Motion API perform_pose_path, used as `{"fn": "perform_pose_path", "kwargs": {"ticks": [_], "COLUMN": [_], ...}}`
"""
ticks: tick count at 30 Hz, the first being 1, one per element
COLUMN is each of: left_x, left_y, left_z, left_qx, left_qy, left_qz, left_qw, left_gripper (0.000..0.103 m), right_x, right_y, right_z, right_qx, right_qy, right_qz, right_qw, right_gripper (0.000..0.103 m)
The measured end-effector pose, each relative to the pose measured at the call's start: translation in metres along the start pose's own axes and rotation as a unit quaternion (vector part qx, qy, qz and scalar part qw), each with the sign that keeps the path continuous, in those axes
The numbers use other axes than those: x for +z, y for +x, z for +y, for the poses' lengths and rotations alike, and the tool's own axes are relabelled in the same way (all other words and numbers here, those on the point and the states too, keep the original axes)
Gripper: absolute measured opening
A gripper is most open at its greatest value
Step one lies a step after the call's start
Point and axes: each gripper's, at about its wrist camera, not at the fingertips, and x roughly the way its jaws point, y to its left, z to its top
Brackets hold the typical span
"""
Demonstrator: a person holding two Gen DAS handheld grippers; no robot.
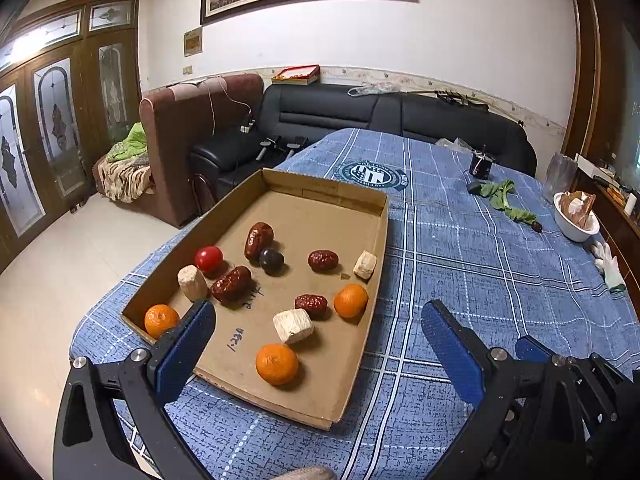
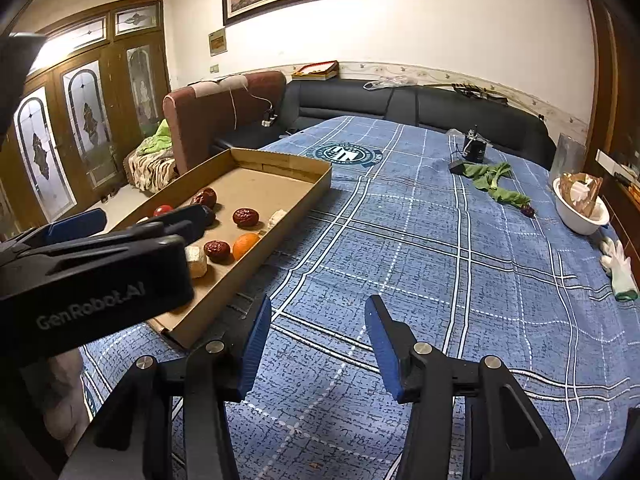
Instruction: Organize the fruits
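Observation:
A shallow cardboard tray [image 1: 362,196] lies on the blue checked tablecloth. In it are three oranges [image 1: 277,363], several red dates [image 1: 323,261], a red tomato [image 1: 209,258], a dark plum [image 1: 271,261] and three pale chunks [image 1: 293,326]. My left gripper [image 1: 320,328] is open and empty, hovering over the tray's near end. My right gripper [image 2: 318,330] is open and empty over bare cloth to the right of the tray [image 2: 296,210]. The left gripper's body [image 2: 92,276] hides part of the tray in the right wrist view.
A white bowl [image 1: 576,220] sits at the table's right edge with a white glove [image 1: 608,266] near it. Green leaves [image 1: 506,200], a lone date [image 1: 537,227] and a small black object [image 1: 481,166] lie at the far right. Sofas stand behind the table.

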Motion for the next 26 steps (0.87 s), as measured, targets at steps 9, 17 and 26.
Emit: {"fn": "perform_pose_path", "kwargs": {"ticks": [9,17,26], "left_x": [0.0,0.003,0.004], "left_y": [0.009,0.014,0.015], "left_z": [0.003,0.006,0.002], "left_qx": [-0.005,-0.005,-0.001], "left_qy": [-0.005,-0.012,-0.013], "left_qz": [0.015,0.022,0.03], "left_qw": [0.9999,0.9997,0.9995], "left_gripper": [0.103,0.103,0.103], "right_x": [-0.002,-0.003,-0.003], "right_y": [0.005,0.009,0.011], "right_z": [0.01,0.015,0.012], "right_qx": [0.002,0.009,0.019], "right_qy": [-0.018,-0.026,-0.02], "right_qz": [0.004,0.01,0.015], "right_qw": [1.0,1.0,1.0], "right_gripper": [0.056,0.057,0.058]}}
